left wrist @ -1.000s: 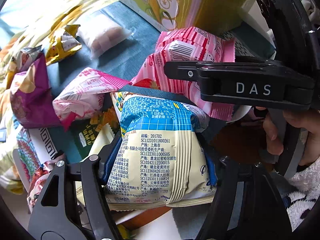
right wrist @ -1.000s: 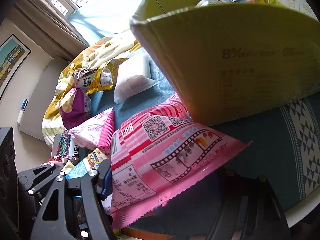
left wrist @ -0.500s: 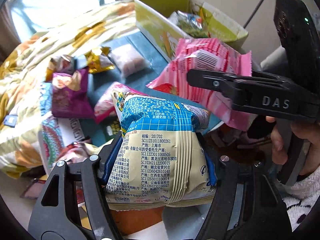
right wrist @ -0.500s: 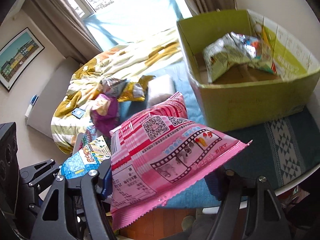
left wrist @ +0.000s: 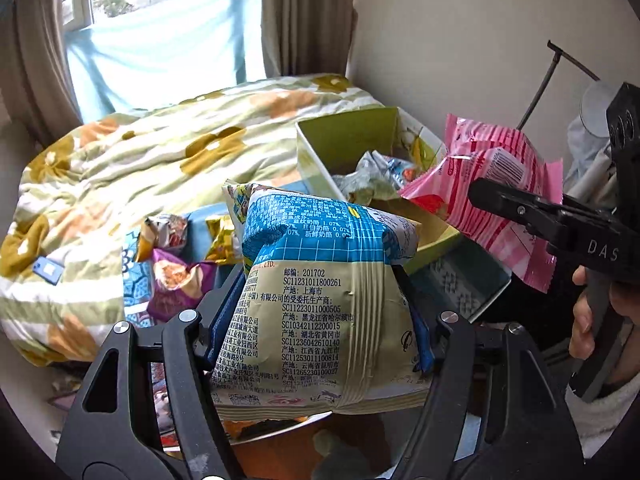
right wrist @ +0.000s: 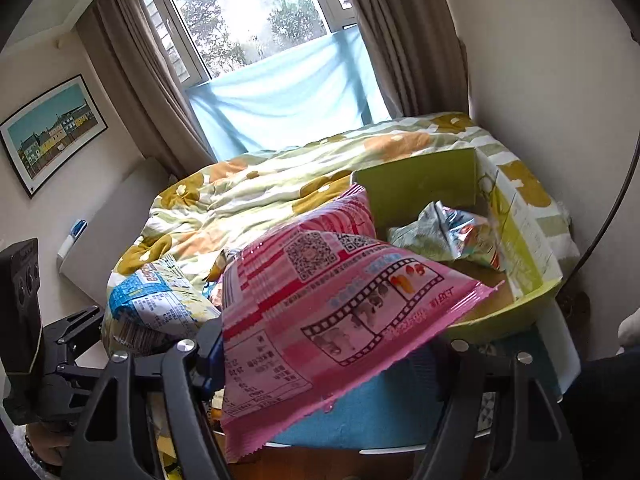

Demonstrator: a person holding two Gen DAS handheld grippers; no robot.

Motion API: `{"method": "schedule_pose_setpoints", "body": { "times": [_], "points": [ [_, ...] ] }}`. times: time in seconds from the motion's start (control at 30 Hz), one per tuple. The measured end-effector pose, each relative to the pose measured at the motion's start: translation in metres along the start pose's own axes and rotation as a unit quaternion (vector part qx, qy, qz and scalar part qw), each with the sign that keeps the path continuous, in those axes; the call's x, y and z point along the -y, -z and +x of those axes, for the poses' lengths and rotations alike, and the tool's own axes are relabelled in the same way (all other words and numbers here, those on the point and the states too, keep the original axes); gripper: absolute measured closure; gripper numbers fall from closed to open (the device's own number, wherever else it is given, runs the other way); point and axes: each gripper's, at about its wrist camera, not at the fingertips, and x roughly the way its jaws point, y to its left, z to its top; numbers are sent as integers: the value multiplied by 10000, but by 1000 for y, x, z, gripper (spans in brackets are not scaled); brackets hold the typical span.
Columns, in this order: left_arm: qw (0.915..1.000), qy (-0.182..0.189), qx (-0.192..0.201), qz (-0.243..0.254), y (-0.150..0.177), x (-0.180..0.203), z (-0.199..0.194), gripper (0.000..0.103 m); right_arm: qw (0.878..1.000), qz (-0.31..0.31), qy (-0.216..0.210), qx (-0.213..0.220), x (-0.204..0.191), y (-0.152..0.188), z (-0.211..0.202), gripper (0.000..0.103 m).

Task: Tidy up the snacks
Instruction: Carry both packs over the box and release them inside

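The blue-and-cream snack bag (left wrist: 320, 312) hides the left gripper's (left wrist: 320, 332) fingertips and part of the table behind it. The pink bag (right wrist: 332, 320) covers the green box's (right wrist: 520, 236) near wall. The print on both bags is too small to read.

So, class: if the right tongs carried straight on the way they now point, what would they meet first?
Probably the green box: the right tongs, shut on the pink snack bag, aim at its open top, though depth is unclear.
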Motion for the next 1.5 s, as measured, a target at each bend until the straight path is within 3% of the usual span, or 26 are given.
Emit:
{"method": "schedule_pose_setpoints", "body": {
  "times": [0.17,0.33,0.53,0.6,0.67,0.87,1.07,1.37,1.4,1.5],
  "points": [
    [9998,32,92,-174,-45,40,33,37,9997,-57,197,128,44,-29,-10,34],
    [9997,64,-23,-251,-80,83,93,37,9992,-169,320,157,94,-54,-10,34],
    [9973,18,-318,-659,-86,112,164,33,9993,-132,336,-42,156,-77,4,34],
    [9961,-332,-435,-695,-81,118,180,8,9994,-151,239,-186,171,-81,14,34],
    [9941,-530,-568,-763,-75,120,194,4,9989,-232,220,-334,180,-82,25,34],
    [9877,-561,-852,-1182,-53,108,197,4,9971,-252,-39,-718,195,-75,54,34],
    [9842,-794,-689,-1423,-44,94,169,4,9952,-343,-131,-904,201,-72,70,33],
    [9805,-1148,-576,-1489,-48,83,151,4,9850,-1317,633,-916,179,-77,93,32],
    [9811,-1061,-597,-1506,-47,82,152,4,9841,-1351,681,-936,179,-75,97,29],
    [9803,-870,-699,-1628,-38,83,162,4,9873,-1277,592,-740,182,-68,98,2]
  ]
}}
